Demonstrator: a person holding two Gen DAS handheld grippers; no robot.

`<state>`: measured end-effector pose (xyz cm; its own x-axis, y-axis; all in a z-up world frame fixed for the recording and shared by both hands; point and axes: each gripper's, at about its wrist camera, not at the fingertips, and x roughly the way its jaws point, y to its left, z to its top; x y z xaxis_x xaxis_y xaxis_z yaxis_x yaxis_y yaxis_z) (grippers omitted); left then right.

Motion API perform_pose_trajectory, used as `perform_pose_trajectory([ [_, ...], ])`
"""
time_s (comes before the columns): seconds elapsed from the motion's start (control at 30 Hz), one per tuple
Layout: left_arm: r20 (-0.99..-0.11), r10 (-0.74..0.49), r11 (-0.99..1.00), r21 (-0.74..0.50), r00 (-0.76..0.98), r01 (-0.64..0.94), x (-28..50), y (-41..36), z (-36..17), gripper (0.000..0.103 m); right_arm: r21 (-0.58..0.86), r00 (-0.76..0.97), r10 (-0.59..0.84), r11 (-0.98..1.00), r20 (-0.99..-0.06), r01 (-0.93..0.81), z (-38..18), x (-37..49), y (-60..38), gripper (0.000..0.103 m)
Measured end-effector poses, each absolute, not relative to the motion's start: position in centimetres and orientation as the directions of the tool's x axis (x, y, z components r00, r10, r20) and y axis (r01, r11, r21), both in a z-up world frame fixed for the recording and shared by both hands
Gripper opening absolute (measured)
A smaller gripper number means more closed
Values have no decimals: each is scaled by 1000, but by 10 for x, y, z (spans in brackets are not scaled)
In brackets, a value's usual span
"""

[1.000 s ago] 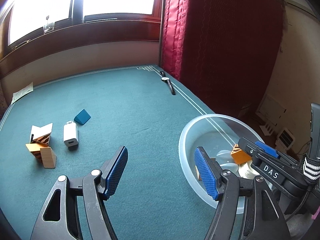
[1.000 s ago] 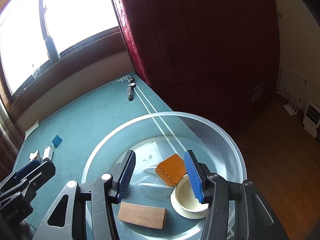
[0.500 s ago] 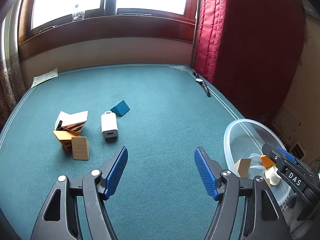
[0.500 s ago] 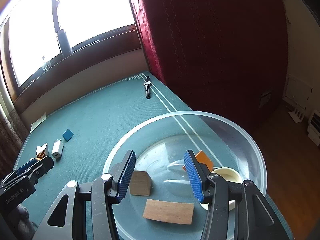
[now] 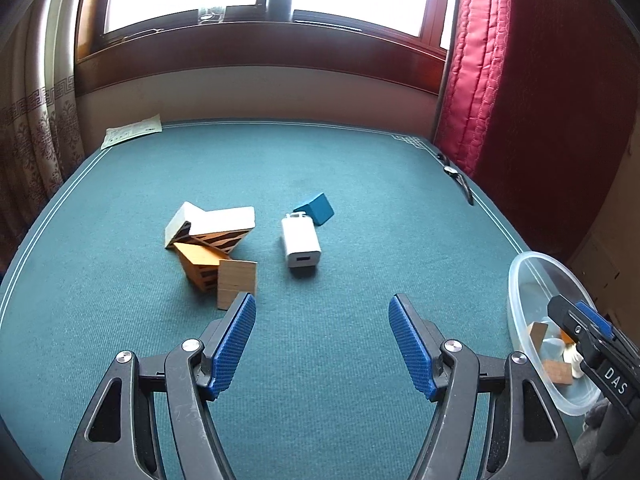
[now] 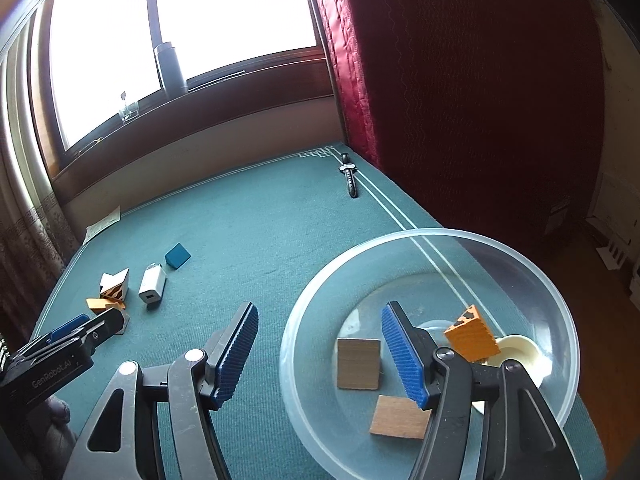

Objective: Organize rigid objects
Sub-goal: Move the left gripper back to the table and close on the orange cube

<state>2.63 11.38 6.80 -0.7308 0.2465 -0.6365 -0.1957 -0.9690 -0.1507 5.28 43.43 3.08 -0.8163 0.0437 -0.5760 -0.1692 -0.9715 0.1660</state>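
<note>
My left gripper [image 5: 322,346] is open and empty above the green table, short of a pile of wooden blocks [image 5: 218,246], a white charger [image 5: 301,242] and a blue wedge [image 5: 316,208]. My right gripper [image 6: 318,354] is open and empty over the left rim of a clear plastic bowl [image 6: 532,276]. The bowl holds two plain wooden blocks [image 6: 358,363], an orange block [image 6: 472,334] and a white tape roll [image 6: 520,354]. The bowl also shows in the left wrist view [image 5: 520,280] at the right edge.
A wristwatch [image 6: 349,174] lies near the far right table edge by the red curtain [image 6: 460,80]. A paper slip [image 5: 130,131] lies at the far left corner. The table's right edge drops to the floor just past the bowl.
My left gripper has swung left, away from the bowl toward the block pile. My right gripper has drawn back and left, so the bowl now sits to its right. A plain block now stands in the bowl.
</note>
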Motion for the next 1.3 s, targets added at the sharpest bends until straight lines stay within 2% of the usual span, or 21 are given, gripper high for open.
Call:
perform_pose_trajectory([
  [0.6,-660,49,-998,-66,-750,-7,-10,33,51,70,165,-773,-99,-986,-626,-7,17,35,369,68],
  [0.93,-683,42,-999,-11,-729,-47,-28,34,36,70,163,-734,-143,-986,-664,45,5,29,349,68],
  [1.3,-711,87,-994,-17,-698,-106,-50,42,30,70,170,-698,-179,-982,-693,83,-2,23,339,70],
])
